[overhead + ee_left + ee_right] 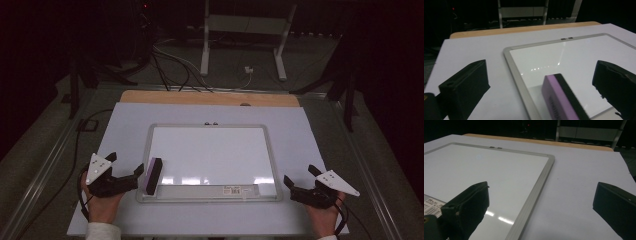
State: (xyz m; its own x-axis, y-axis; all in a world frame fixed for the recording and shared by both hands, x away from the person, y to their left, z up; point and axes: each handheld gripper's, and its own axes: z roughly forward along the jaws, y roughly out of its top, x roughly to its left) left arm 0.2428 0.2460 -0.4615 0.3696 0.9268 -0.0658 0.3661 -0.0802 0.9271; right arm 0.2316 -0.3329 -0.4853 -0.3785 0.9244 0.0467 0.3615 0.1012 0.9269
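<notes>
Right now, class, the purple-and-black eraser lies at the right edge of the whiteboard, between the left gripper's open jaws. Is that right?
Not quite. The eraser lies at the whiteboard's left edge, as the high view shows. It does sit between the left gripper's open jaws.

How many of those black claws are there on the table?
2. The left claw is by the whiteboard's near-left corner, open around the eraser. The right claw is open beside its near-right corner, holding nothing.
</notes>
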